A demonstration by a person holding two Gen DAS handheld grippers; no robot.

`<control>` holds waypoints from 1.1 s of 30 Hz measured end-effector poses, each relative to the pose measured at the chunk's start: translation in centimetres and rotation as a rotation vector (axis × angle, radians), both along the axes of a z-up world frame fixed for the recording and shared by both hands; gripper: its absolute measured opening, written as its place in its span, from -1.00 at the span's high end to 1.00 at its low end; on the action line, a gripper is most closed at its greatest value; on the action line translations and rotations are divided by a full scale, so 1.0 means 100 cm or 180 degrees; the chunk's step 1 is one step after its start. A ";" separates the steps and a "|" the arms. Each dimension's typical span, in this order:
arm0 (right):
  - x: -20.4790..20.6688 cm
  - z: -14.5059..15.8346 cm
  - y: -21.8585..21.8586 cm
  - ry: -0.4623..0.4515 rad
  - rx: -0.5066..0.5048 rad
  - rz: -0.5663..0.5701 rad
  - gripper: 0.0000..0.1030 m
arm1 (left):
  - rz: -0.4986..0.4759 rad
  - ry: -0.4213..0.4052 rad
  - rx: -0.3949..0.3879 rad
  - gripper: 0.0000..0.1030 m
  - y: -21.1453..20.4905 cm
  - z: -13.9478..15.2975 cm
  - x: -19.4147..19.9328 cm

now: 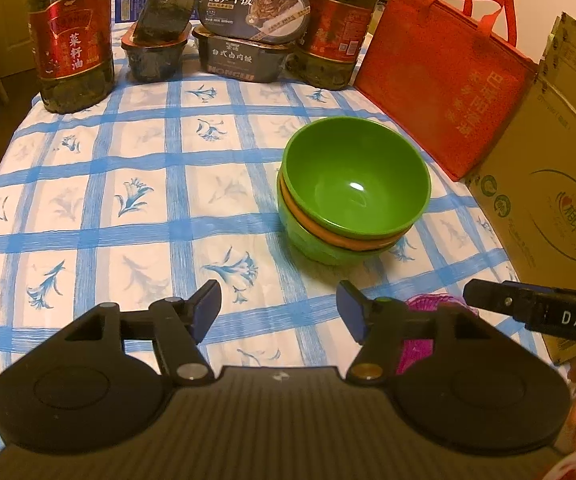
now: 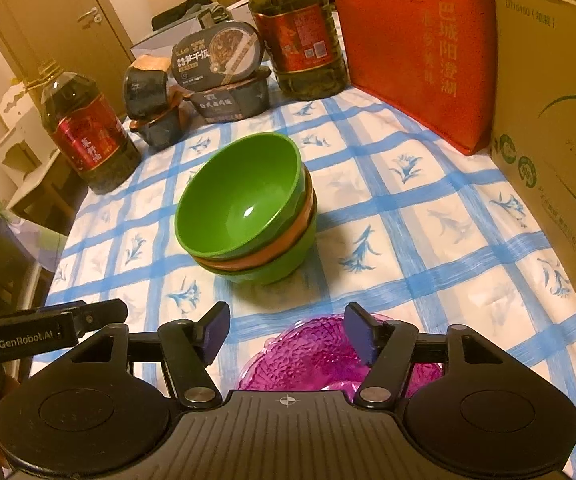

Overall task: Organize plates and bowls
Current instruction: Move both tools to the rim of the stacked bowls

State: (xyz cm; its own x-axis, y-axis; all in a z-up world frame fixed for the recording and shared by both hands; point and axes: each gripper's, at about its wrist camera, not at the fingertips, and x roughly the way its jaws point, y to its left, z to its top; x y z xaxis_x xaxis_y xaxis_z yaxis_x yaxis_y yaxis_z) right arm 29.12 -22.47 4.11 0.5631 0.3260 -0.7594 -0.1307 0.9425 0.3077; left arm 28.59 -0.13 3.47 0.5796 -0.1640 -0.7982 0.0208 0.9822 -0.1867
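Bowl stack: three bowls nested upright on the surface, a dark green one on top, an orange one in the middle showing only as a band, a paler green one at the bottom. The top bowl sits slightly tilted in the stack, its inside bare with one glint of light.

Purple dish: a see-through magenta dish with a patterned face, lying on the near part of the surface, just under the right claw and partly hidden by it.

Left claw: the left claw stands wide, blue pads apart, nothing between them; it hangs over bare cloth just short of the bowl stack.

Right claw: the right claw also stands wide and holds nothing; the purple dish shows through the gap below it, and I cannot tell whether the pads touch it.

Cloth: white with blue checks and blue flowers, a little wrinkled.

Far edge: two oil bottles and stacked black meal trays line the back, well apart from the bowls.

Right edge: a red bag leans near the bowl stack, with a cardboard box beside it.

Open room: the left and middle of the cloth lie bare, from the bowl stack across to the curved left rim.
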 end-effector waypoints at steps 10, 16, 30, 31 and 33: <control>0.029 0.004 -0.003 0.0046 0.0041 -0.0096 -0.23 | -0.0009 -0.0020 -0.0095 -0.17 0.001 0.003 0.030; 0.059 0.005 -0.005 0.0080 0.0062 -0.0130 -0.23 | -0.0033 -0.0028 -0.0059 -0.17 -0.001 0.002 0.058; 0.104 -0.011 -0.002 0.0160 0.0018 -0.0101 -0.23 | -0.0103 0.0068 -0.0049 -0.17 -0.012 -0.017 0.100; 0.106 -0.012 -0.001 0.0170 0.0012 -0.0094 -0.23 | -0.0102 0.0077 -0.0052 -0.17 -0.013 -0.019 0.102; 0.110 -0.016 0.000 0.0190 0.0001 -0.0080 -0.23 | -0.0100 0.0093 -0.0061 -0.17 -0.013 -0.023 0.107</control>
